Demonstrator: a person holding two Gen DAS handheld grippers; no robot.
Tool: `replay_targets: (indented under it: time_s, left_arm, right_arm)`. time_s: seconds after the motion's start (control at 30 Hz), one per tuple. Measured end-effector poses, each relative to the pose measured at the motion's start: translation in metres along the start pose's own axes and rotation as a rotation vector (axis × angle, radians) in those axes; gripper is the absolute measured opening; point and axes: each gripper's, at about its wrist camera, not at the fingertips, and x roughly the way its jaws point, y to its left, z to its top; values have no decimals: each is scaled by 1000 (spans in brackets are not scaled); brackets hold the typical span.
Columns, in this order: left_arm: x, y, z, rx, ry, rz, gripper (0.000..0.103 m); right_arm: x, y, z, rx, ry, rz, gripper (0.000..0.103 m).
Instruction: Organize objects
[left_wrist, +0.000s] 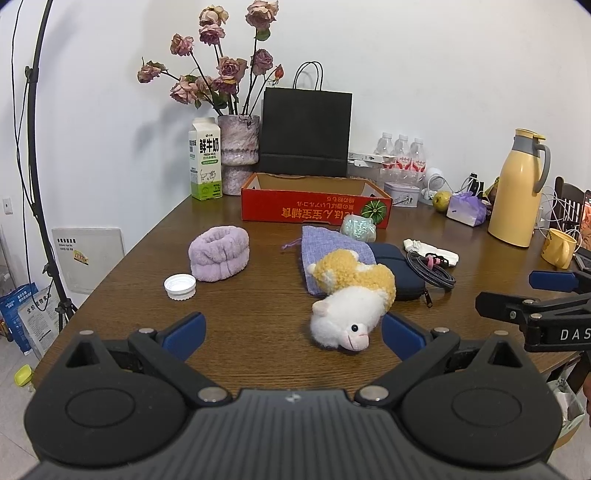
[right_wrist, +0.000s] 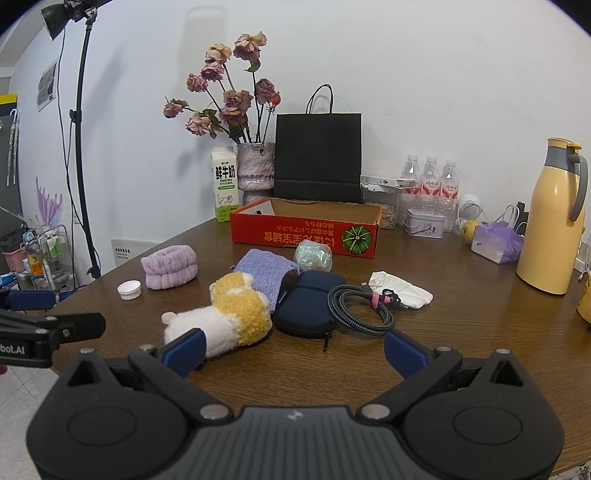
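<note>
A yellow and white plush toy (left_wrist: 351, 295) (right_wrist: 221, 314) lies on the brown table (left_wrist: 258, 314), partly on a purple cloth pouch (left_wrist: 332, 247) (right_wrist: 264, 271). Beside it lie a navy zip case (left_wrist: 402, 273) (right_wrist: 308, 302), a coiled black cable (left_wrist: 430, 271) (right_wrist: 364, 306), a white cloth (right_wrist: 402, 290), a shiny green ball (left_wrist: 358, 229) (right_wrist: 314, 254), a lilac wristband (left_wrist: 219, 256) (right_wrist: 170, 267) and a white cap (left_wrist: 180, 286) (right_wrist: 130, 289). An open red cardboard box (left_wrist: 314, 210) (right_wrist: 303, 232) stands behind them. My left gripper (left_wrist: 293, 334) is open and empty, just before the toy. My right gripper (right_wrist: 293, 349) is open and empty, before the case.
At the back stand a milk carton (left_wrist: 205, 158), a vase of dried roses (left_wrist: 238, 155), a black paper bag (left_wrist: 306, 133) and water bottles (left_wrist: 400, 151). A yellow thermos (left_wrist: 517, 188), a yellow mug (left_wrist: 559, 247) and a tissue pack (right_wrist: 496, 242) stand at the right.
</note>
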Motion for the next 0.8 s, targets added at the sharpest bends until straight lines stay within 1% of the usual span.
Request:
replay_targets:
  time_s: [0.13,0.27,0.43,0.6,0.8]
  left_arm:
    - [0,0,-1,1,-1,-7,103]
    - [3,-2,-2,16,-6,3,103]
    - [8,-2,-2,12,-6,-7,103]
    - [14,-6,-1,27,-7,-17,103]
    - [27,-9,2,17,5,-25,103]
  right_arm:
    - [0,-3,-2,3,3,-3,103]
    - [1,-6,-4,5,6,-6,103]
    - [5,-8,-6,7,13,-10,103]
    - [9,-13,-9,11,21,-18,103]
    - [16,-20,-12,17,29,-28,103]
